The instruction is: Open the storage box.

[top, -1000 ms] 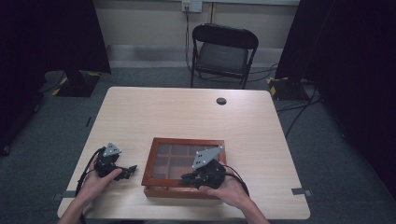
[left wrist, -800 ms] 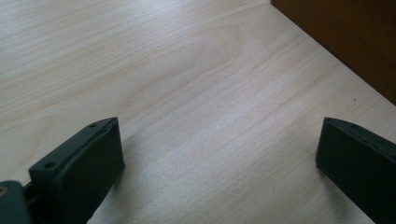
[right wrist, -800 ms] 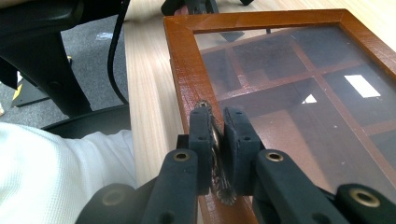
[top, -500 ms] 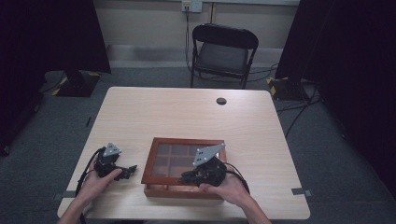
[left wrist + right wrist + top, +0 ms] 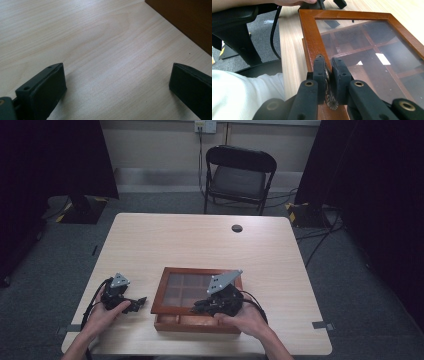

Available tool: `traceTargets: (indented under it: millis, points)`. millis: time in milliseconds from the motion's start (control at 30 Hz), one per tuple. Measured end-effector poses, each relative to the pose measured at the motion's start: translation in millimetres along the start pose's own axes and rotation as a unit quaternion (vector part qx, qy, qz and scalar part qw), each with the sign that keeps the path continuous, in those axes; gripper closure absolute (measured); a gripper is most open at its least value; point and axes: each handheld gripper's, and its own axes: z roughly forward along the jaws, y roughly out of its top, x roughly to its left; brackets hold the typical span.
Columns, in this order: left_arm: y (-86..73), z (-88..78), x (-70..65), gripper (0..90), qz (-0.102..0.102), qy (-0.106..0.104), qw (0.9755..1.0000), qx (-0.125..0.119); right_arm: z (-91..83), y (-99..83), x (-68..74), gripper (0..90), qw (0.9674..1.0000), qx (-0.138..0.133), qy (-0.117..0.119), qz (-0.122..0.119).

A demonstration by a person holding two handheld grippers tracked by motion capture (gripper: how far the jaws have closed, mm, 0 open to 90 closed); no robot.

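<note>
A brown wooden box (image 5: 200,269) with a glass lid and several compartments lies near the table's front edge. My right gripper (image 5: 198,308) reaches over the lid's front rail from the right. Its jaws (image 5: 327,67) are shut on a small toothed brass clasp (image 5: 331,103) on the lid frame (image 5: 310,32). My left gripper (image 5: 140,300) rests on the table just left of the box, open, with bare wood between its jaws (image 5: 117,75). The box's side wall (image 5: 187,20) shows at the upper right of the left gripper view.
A black round grommet (image 5: 237,228) sits in the table (image 5: 200,240) near its far edge. A black folding chair (image 5: 240,170) stands behind the table. Dark curtains hang at both sides. A white sleeve (image 5: 242,95) shows at the left of the right gripper view.
</note>
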Motion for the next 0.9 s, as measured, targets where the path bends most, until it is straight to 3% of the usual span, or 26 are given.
traceTargets:
  millis: [900]
  points:
    - [0.0, 0.0, -0.1, 0.1, 0.0, 0.0, 1.0, 0.0, -15.2, 18.8, -6.5, 82.7, 0.9998, -0.011, -0.01, -0.01]
